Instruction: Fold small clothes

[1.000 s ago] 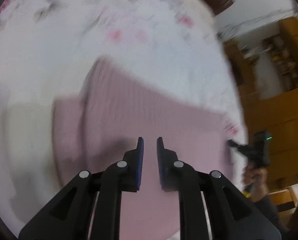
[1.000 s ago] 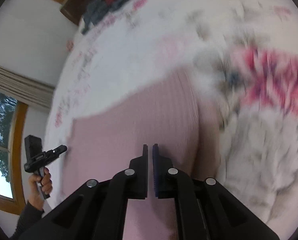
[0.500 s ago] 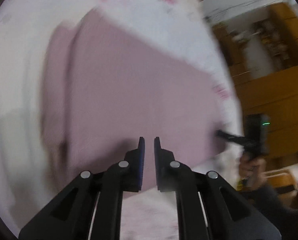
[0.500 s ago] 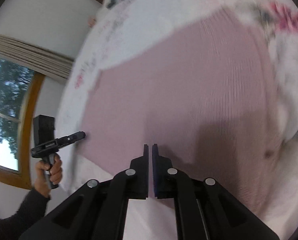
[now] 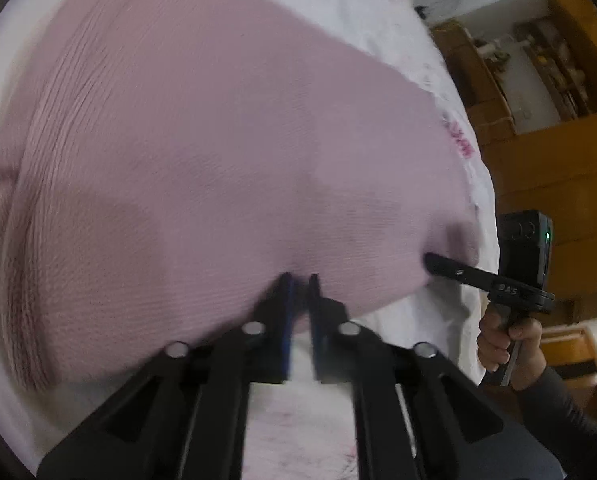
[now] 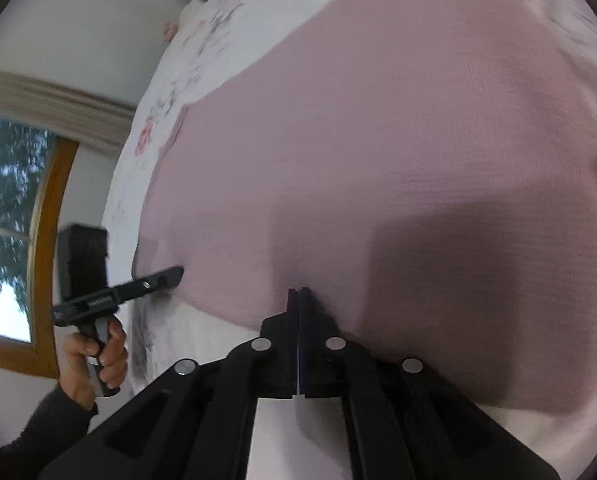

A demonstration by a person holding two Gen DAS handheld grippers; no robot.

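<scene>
pink top (image 5: 226,152) flat on flowery bedsheet (image 5: 382,12), fills both views now vs half second ago, so both grippers came down to near hem. left gripper (image 5: 298,280) slightly apart over hem edge; right gripper (image 6: 298,292) together, tips at hem. guess: about to grab hem for next fold.

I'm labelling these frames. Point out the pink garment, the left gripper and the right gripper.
pink garment (image 5: 226,152): left wrist view, middle of the ribbed cloth.
left gripper (image 5: 299,280): left wrist view, between its fingertips.
right gripper (image 6: 299,292): right wrist view, between its fingertips.
</scene>
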